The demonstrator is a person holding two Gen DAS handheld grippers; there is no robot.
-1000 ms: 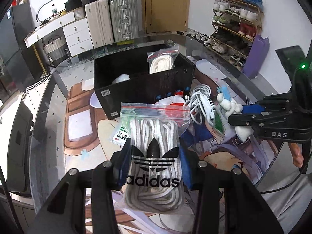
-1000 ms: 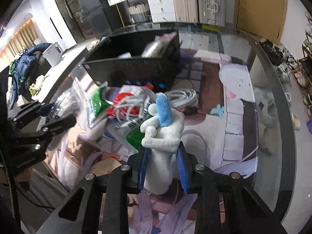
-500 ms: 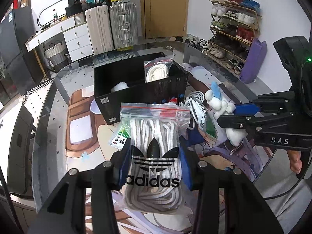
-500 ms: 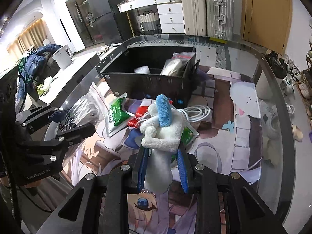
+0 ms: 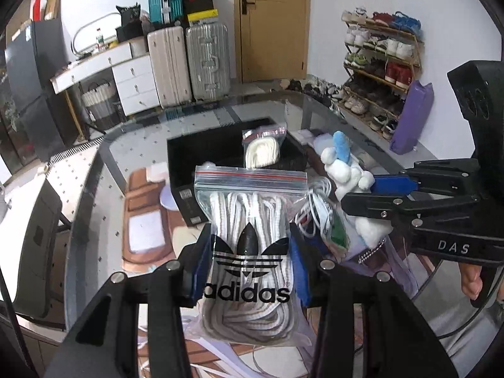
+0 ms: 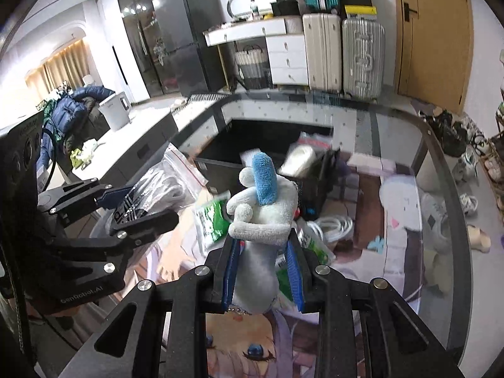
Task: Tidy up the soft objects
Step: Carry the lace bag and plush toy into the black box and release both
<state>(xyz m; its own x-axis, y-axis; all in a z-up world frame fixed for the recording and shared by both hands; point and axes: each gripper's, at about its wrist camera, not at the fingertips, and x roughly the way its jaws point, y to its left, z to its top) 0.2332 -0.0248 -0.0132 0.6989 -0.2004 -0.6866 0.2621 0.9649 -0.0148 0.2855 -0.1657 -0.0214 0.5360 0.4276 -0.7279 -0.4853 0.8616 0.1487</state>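
My left gripper [image 5: 250, 271] is shut on a clear zip bag of white laces [image 5: 249, 239] printed with a black adidas logo, held above the table. My right gripper [image 6: 263, 272] is shut on a white plush toy [image 6: 264, 208] with a blue ear, also lifted. Each gripper shows in the other's view: the right gripper [image 5: 375, 195] with the plush [image 5: 346, 170], the left gripper [image 6: 126, 208] with the lace bag [image 6: 163, 186]. Behind them stands an open black box [image 5: 189, 163] holding another bag of white laces [image 5: 263, 151].
On the glass table [image 6: 441, 220] with its printed mat lie a white coiled cable [image 6: 334, 225], green packets [image 6: 211, 220] and other small bags near the box [image 6: 220, 160]. Suitcases [image 5: 189, 60], white drawers [image 5: 135, 85], a door and a shoe rack [image 5: 378, 63] stand behind.
Both grippers have risen with their loads, so the table and box look lower and farther. The plush has lifted off the pile of packets. Neither grip has altered.
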